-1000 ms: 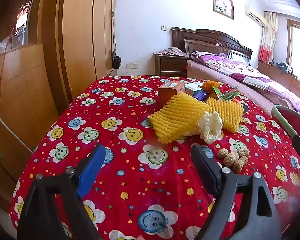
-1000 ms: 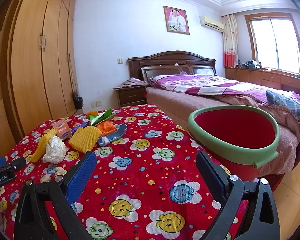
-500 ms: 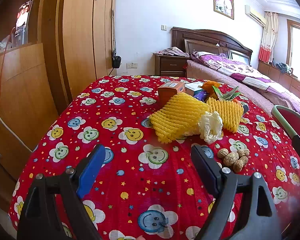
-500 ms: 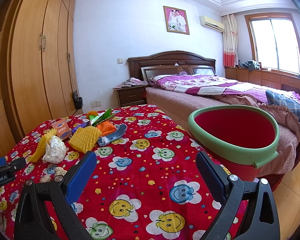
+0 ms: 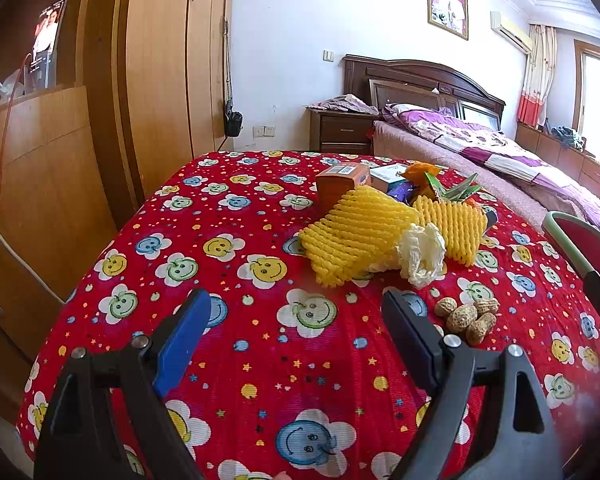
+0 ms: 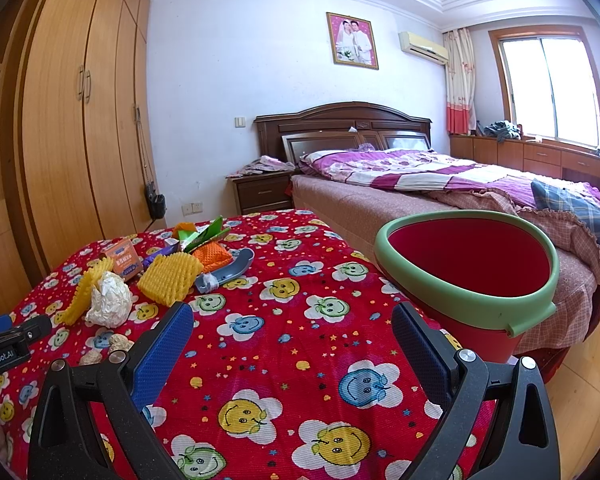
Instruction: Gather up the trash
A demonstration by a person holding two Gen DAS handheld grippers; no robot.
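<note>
Both claws, left gripper (image 5: pixel 296 312) & right gripper (image 6: pixel 292 326), spread wide, empty. Foam net (image 5: pixel 352 236) prob. light, squashy: pinch its near edge.

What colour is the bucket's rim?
Light green, on a red bucket; clearest in the right wrist view.

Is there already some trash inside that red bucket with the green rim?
No. In the right wrist view the red bucket shows only bare red inner wall; its bottom is hidden.
</note>
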